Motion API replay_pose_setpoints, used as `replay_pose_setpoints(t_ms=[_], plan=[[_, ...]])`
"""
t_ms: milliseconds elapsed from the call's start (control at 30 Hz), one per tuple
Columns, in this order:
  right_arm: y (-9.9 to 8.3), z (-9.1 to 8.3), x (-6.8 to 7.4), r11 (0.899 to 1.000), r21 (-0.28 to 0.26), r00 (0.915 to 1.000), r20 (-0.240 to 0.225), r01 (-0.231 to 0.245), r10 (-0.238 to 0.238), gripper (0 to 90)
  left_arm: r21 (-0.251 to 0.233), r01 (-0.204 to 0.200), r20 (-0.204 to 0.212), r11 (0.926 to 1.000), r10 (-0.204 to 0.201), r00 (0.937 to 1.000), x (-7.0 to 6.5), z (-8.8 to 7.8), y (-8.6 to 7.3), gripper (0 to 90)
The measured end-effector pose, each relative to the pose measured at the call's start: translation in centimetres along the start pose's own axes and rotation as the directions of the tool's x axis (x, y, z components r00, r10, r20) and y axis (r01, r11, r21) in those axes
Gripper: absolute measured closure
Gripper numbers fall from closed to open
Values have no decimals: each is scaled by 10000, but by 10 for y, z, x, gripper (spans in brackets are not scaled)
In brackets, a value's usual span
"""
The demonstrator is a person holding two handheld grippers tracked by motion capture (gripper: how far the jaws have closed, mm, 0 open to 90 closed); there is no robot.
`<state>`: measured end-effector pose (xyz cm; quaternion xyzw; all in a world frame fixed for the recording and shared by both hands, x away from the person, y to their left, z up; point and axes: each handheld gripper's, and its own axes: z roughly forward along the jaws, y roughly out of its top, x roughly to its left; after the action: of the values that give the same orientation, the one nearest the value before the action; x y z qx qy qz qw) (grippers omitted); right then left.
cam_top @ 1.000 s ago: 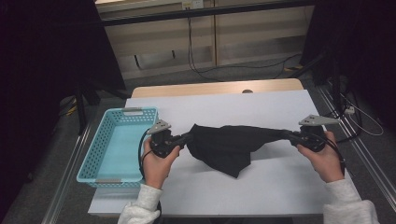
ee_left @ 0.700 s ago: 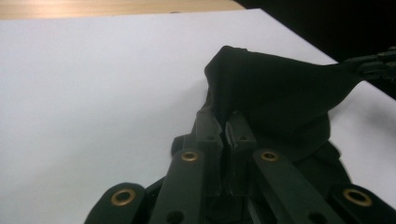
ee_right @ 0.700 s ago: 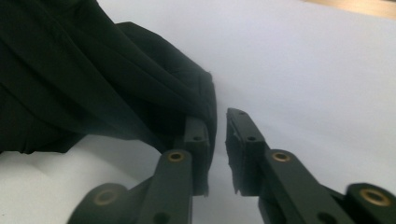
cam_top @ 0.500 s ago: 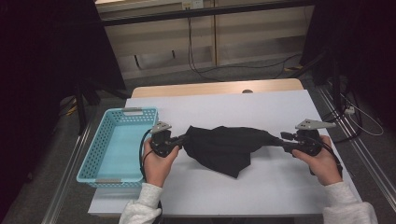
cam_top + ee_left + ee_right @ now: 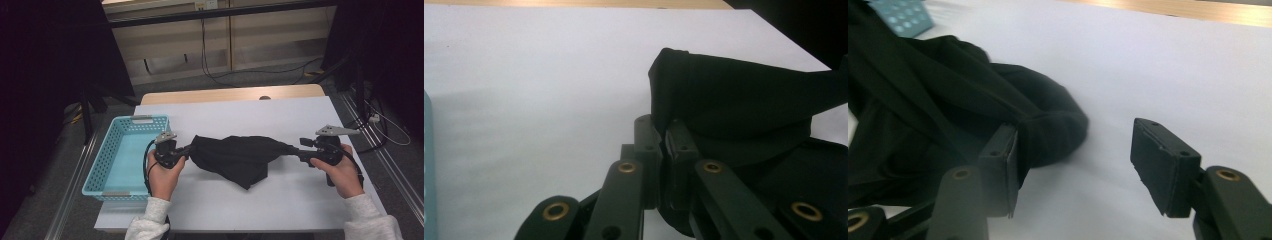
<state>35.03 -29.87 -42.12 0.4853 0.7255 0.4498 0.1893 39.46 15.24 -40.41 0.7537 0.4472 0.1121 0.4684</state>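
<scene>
A black cloth (image 5: 240,157) lies crumpled across the middle of the white table (image 5: 240,115). My left gripper (image 5: 186,151) is shut on the cloth's left corner; in the left gripper view the cloth (image 5: 744,105) is pinched between its closed jaws (image 5: 664,142). My right gripper (image 5: 296,152) sits at the cloth's right end. Its jaws have just been opening and now stand apart (image 5: 1075,165), with the rolled hem of the cloth (image 5: 1048,135) resting against the left pad and clear of the right one.
A light blue plastic basket (image 5: 111,160) stands at the table's left edge, just left of my left hand. The far half of the table and the strip in front of the cloth are bare. Cables (image 5: 220,70) run over the floor beyond the table.
The right gripper's jaws have opened and let go of the cloth's right end. The cloth has sagged and settled lower on the table. The left hand has stayed put.
</scene>
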Motion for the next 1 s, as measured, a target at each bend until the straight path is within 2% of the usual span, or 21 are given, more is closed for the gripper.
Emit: replay_pose_setpoints(t_ms=[133,200,233,300,333,400,433,500,567,733,867,933,1000], plan=[[-2,-1,-5,9993,-72,9987,350,-362,365,402,123,-117,-170,9999,119,9998,-2,6,-2,865],[-2,3,-5,9994,154,9974,659,-300,289,401,285,-187,-266,9994,195,9995,-3,9,-3,865],[-3,5,-5,9994,141,9969,729,-317,306,393,346,-239,-386,9991,253,9989,-3,11,-3,865],[-4,13,-5,9987,235,9954,862,-446,425,318,513,-213,-547,9985,241,9982,-1,15,-6,865],[-5,18,-5,9984,267,9954,832,-490,466,287,610,-307,-653,9977,347,9973,-1,16,-7,864],[-5,25,-3,9985,460,9981,560,-300,275,289,679,-310,-645,9972,354,9973,0,17,-8,864],[-5,27,-1,9987,476,9975,693,-174,141,289,650,-273,-600,9975,312,9977,0,17,-8,863],[-3,28,1,9995,218,9981,573,-231,219,281,661,-216,-509,9976,250,9984,0,17,-8,863],[0,26,2,9986,-167,9980,380,-493,499,262,686,-234,-545,9974,271,9981,1,17,-9,863],[2,16,3,9957,-582,9974,-61,-725,723,238,777,-206,-730,9968,263,9970,1,17,-9,863],[3,5,-1,9946,-889,9985,32,-541,546,251,817,-202,-747,9965,263,9969,1,17,-9,862],[2,3,-2,9958,-844,9992,112,-361,371,262,829,-232,-786,9963,297,9965,0,17,-9,862],[0,2,-2,9957,-829,9992,20,-403,406,292,830,-222,-767,9963,286,9966,0,19,-9,861]])
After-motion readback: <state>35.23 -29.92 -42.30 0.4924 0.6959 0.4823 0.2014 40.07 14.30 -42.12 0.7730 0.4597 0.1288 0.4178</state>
